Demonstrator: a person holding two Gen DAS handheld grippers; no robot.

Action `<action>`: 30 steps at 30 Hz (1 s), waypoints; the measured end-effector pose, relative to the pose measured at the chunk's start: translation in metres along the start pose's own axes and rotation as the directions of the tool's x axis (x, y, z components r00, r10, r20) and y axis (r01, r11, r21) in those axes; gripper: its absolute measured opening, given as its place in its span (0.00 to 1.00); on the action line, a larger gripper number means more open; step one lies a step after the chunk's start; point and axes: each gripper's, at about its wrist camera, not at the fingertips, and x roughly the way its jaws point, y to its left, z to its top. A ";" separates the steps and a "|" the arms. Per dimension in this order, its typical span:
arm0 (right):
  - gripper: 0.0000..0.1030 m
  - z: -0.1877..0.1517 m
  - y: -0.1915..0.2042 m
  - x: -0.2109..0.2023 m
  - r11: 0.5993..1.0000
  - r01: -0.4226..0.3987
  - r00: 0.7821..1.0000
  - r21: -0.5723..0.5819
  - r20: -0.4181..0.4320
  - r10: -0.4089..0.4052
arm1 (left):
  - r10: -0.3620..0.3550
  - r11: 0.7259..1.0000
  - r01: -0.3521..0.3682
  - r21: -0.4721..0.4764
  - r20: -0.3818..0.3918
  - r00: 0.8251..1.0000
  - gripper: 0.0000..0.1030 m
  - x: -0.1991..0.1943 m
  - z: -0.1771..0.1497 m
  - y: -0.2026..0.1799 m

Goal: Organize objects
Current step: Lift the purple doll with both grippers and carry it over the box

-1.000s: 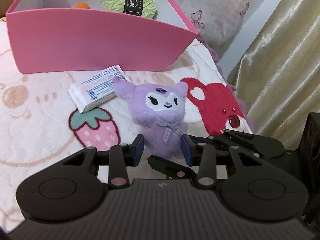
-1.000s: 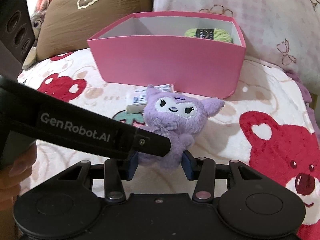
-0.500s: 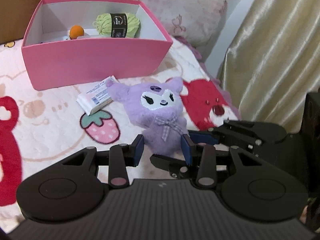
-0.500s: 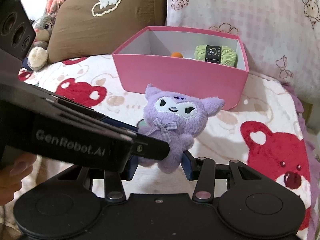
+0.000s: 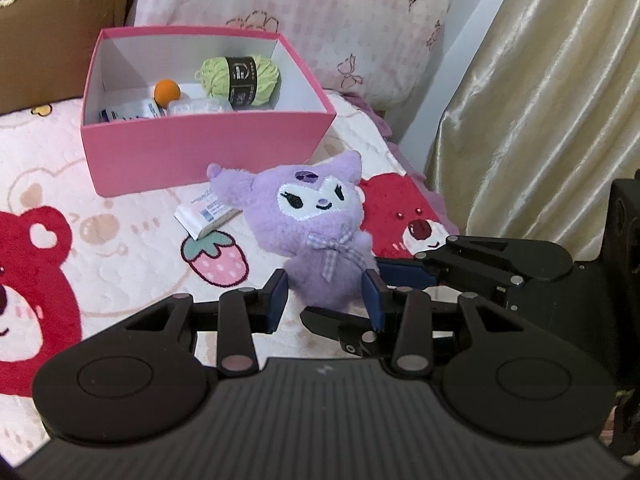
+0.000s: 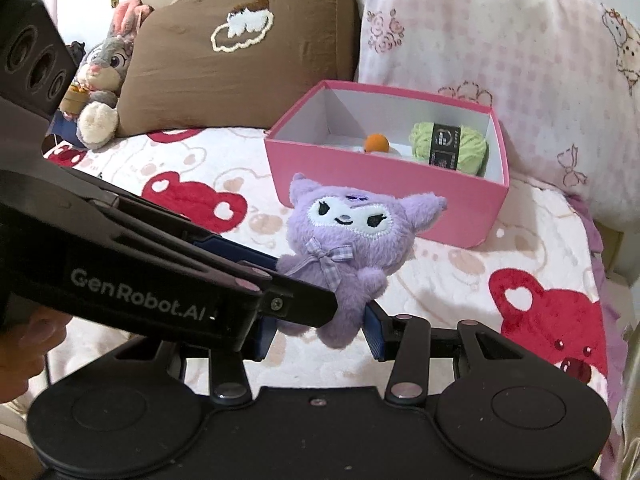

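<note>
We have the purple plush doll [image 5: 320, 236] pinched low on its body by both claws at once: the left gripper [image 5: 326, 298] clenches its base from either side, and the right gripper [image 6: 318, 334] does the same, each reaching in across the other's view. The doll stands upright between the pads, clear of the bear-print blanket [image 5: 100, 264], face toward us.

Since the grip sits at the soft bottom, the head is free to flop, so we should keep both claws level with each other and move them as one; if one leads, the plush will twist or slip out.

Just beyond the left claw's tips and to their left lies a small white packet [image 5: 204, 216] on the blanket, still to be sorted. Farther ahead is the pink box [image 5: 200, 160], holding green yarn [image 5: 240, 78] and an orange ball [image 5: 167, 92]. We judge the free floor near the front wall the best spot, so we carry over the rim before letting go.
</note>
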 end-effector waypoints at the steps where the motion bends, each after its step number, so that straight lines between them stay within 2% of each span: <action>1: 0.48 0.003 0.001 -0.002 1.000 -0.002 1.000 0.003 -0.003 0.002 | -0.002 1.000 0.002 -0.001 0.000 1.000 0.38 -0.003 0.002 0.000; 10: 0.48 0.025 0.011 -0.019 1.000 0.008 1.000 -0.016 -0.004 -0.008 | 0.004 1.000 -0.004 0.024 -0.015 1.000 0.38 -0.027 0.022 -0.008; 20: 0.48 0.057 -0.001 -0.030 1.000 0.004 1.000 0.012 0.010 -0.004 | 0.014 0.998 -0.012 0.058 -0.027 1.000 0.38 -0.035 0.061 -0.020; 23: 0.48 0.070 -0.011 -0.029 1.000 0.006 1.000 0.027 0.012 -0.007 | 0.008 0.999 -0.006 0.049 -0.038 0.999 0.38 -0.031 0.080 -0.021; 25: 0.48 0.080 -0.020 -0.025 0.999 0.006 1.000 0.038 0.007 -0.006 | -0.012 1.000 0.013 0.009 -0.056 0.998 0.38 -0.023 0.093 -0.016; 30: 0.48 0.101 -0.046 0.003 0.998 0.000 1.000 0.065 -0.022 0.001 | -0.017 1.000 0.015 -0.023 -0.083 0.996 0.38 0.007 0.125 -0.005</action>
